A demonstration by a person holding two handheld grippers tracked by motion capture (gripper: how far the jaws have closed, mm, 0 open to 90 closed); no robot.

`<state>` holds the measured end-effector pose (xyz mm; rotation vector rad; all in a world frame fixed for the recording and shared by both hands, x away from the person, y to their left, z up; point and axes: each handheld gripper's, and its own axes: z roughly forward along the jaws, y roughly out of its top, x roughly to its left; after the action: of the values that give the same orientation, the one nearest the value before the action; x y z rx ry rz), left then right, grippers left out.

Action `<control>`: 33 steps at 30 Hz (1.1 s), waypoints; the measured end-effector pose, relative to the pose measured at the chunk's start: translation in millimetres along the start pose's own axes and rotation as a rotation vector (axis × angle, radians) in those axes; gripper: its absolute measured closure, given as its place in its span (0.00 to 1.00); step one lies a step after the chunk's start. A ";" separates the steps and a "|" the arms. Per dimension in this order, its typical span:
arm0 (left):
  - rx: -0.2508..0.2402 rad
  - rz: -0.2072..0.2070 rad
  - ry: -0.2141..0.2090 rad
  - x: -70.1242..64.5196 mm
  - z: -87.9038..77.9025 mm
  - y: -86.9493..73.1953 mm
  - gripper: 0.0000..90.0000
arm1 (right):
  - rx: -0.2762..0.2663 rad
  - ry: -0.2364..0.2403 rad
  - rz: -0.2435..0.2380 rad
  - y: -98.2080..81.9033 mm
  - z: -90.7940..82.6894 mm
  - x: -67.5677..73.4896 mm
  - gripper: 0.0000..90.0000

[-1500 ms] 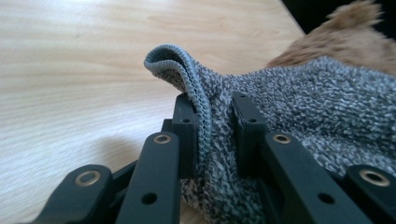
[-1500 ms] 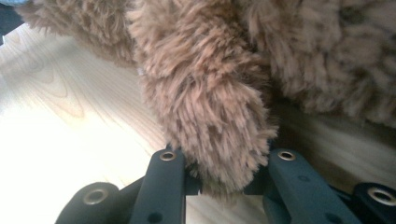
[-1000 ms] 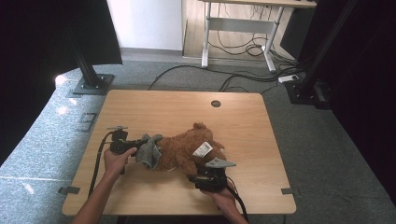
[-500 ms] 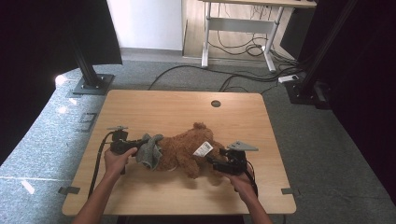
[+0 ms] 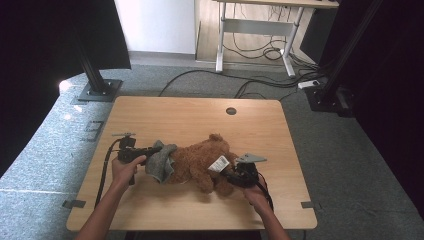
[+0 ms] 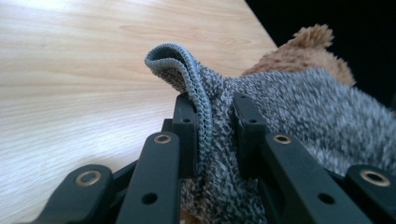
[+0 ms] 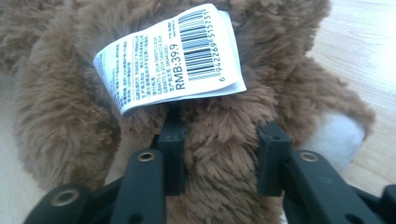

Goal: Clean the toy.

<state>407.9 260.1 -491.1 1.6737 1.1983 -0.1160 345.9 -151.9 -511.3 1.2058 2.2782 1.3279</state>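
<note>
Left gripper fingers clamp grey knit garment – right gripper fingers, just closing, squeeze teddy bear.

Both grippers have black jaws with brass-ringed screw holes, black cables, grey three-cornered top plates.

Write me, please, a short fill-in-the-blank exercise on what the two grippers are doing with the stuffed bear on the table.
1. The left gripper is shut on the ribbed edge of a ____ knitted garment.
2. The right gripper has its jaws around a leg of the brown ____.
3. The white tag on the toy shows a printed ____ and a price.
4. Everything lies on a ____ table.

Missing words: grey; bear; barcode; wooden
</note>
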 end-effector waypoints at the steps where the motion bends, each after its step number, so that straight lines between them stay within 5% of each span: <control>1: -0.001 0.002 -0.013 -2.9 0.2 2.0 0.82 | -0.002 0.002 0.000 -1.9 -1.1 0.5 0.72; 10: -0.002 0.060 -0.107 -42.4 9.1 25.2 0.82 | -0.004 0.012 -0.036 -12.0 -6.7 6.5 0.75; 16: 0.059 0.101 -0.138 -64.9 37.0 35.9 0.82 | -0.005 0.029 -0.049 -13.0 -6.0 8.8 0.76; 23: 0.125 0.122 -0.224 -92.1 73.6 42.1 0.82 | -0.004 0.037 -0.057 -13.0 -4.5 9.6 0.76; 26: 0.157 0.157 -0.189 -104.1 94.9 44.6 0.82 | 0.000 0.042 -0.066 -13.0 -2.9 12.0 0.76; 30: 0.185 0.162 -0.146 -109.5 111.7 46.1 0.82 | 0.007 0.017 -0.093 -14.2 -2.9 14.9 0.76; 33: 0.219 0.142 -0.153 -107.5 115.3 42.4 0.82 | 0.017 0.016 -0.094 -16.8 -3.7 14.6 0.76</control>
<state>437.2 103.8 -454.3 1.8985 0.9768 -0.2904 325.6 -147.3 -520.2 1.0827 2.3309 1.2924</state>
